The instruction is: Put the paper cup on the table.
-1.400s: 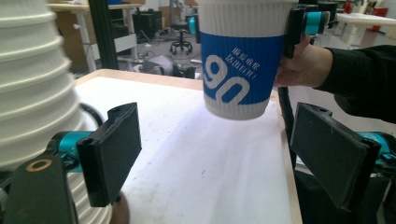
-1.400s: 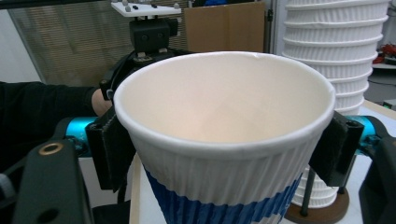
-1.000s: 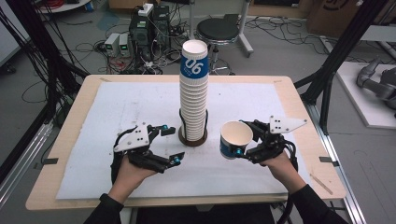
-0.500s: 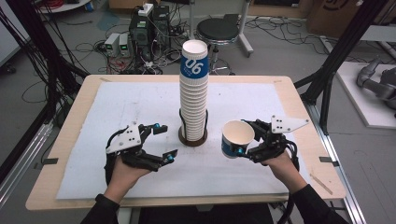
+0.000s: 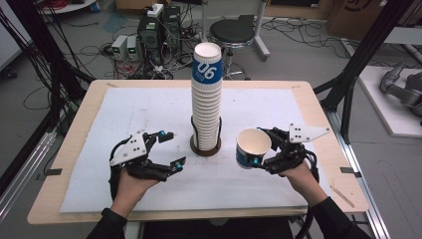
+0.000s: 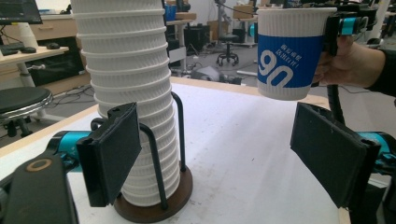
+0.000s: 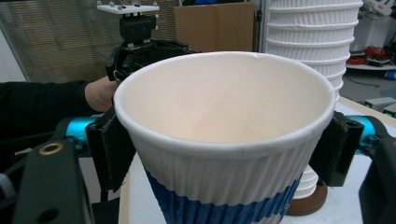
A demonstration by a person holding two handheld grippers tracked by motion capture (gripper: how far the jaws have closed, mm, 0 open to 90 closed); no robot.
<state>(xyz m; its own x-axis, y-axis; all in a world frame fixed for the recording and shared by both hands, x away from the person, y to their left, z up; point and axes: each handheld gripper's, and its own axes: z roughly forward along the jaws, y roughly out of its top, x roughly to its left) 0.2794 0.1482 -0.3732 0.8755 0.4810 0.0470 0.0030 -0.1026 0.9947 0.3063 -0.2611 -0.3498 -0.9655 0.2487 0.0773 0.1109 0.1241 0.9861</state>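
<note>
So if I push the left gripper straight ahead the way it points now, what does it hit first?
Probably the cup stack in its holder: the left gripper, jaws open and empty, has the stack just ahead of one jaw. The middle of the gap looks free over the table, though depth is unclear.

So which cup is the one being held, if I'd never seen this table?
Find the tall stack of cups in its stand mid-table. Just right of it, the right tool grips a single cup, upright and open-mouthed, white with a blue band, apart from the stack.
</note>
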